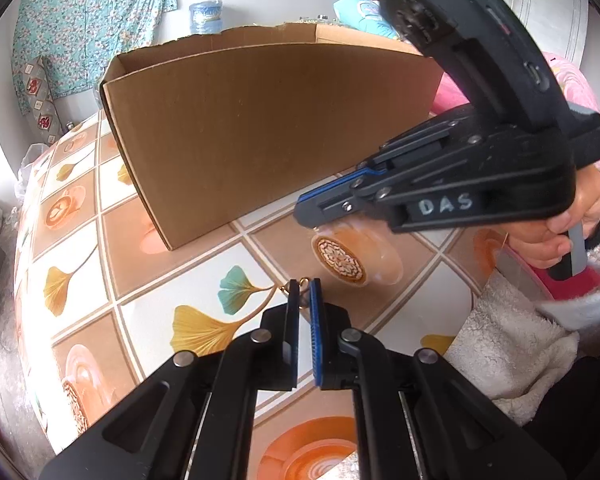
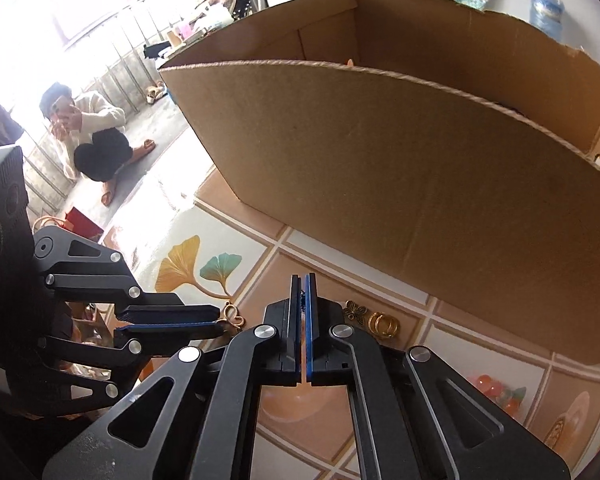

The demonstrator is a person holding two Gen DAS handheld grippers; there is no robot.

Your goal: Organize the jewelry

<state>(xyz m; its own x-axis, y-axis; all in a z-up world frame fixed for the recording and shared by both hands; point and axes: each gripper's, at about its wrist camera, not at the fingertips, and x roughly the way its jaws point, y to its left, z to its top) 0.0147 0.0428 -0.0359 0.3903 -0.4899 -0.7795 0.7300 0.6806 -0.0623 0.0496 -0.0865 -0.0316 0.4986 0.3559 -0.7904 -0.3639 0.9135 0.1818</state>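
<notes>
In the left wrist view, the left gripper (image 1: 305, 286) is clenched on a small gold pendant (image 1: 296, 285) whose loops peek out at the fingertips, above the tablecloth (image 1: 172, 288); the cardboard box (image 1: 260, 128) stands at twelve o'clock and the right gripper (image 1: 306, 212) at two o'clock. In the right wrist view, the right gripper (image 2: 304, 280) is clamped on something thin and dark, seemingly a chain. A bronze flower charm (image 2: 355, 311) and gold hoop rings (image 2: 384, 323) lie at three o'clock. Such pieces look light, slippery and easily bent; pinch them across their flat.
</notes>
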